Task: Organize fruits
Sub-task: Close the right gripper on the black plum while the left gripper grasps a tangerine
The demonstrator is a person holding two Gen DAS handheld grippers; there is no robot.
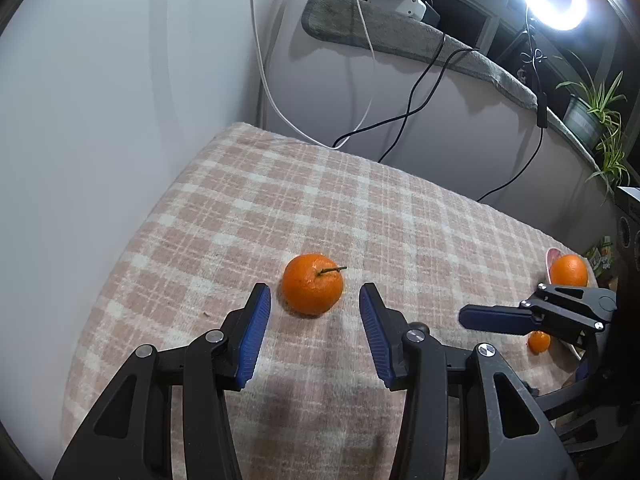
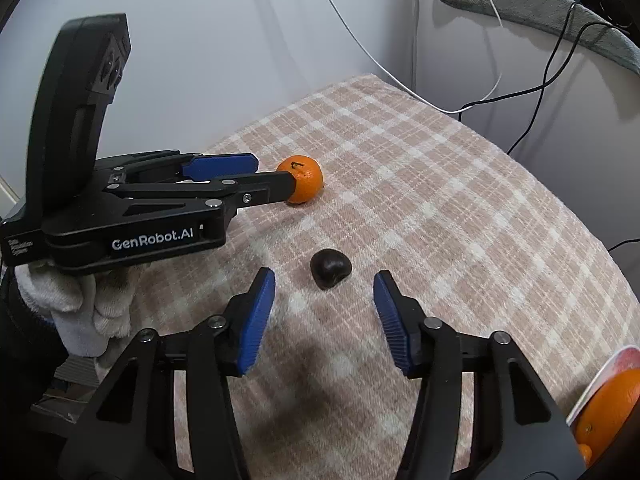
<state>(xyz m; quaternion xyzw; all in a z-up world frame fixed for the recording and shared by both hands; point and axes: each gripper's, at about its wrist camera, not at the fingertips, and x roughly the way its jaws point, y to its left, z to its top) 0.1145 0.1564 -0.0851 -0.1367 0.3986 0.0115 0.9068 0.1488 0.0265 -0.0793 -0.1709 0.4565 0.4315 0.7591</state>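
Orange mandarin (image 1: 312,285) between spread left claw (image 1: 315,304) fingers, right claw (image 2: 324,286) released, level over dark fruit (image 2: 331,269)

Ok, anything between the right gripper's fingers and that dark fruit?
Nothing: in the right wrist view only bare checked cloth lies between the open right gripper and the dark fruit.

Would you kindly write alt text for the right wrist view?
The open right gripper hovers just short of a small dark fruit on a checked cloth. Beyond, the open left gripper flanks a tangerine.
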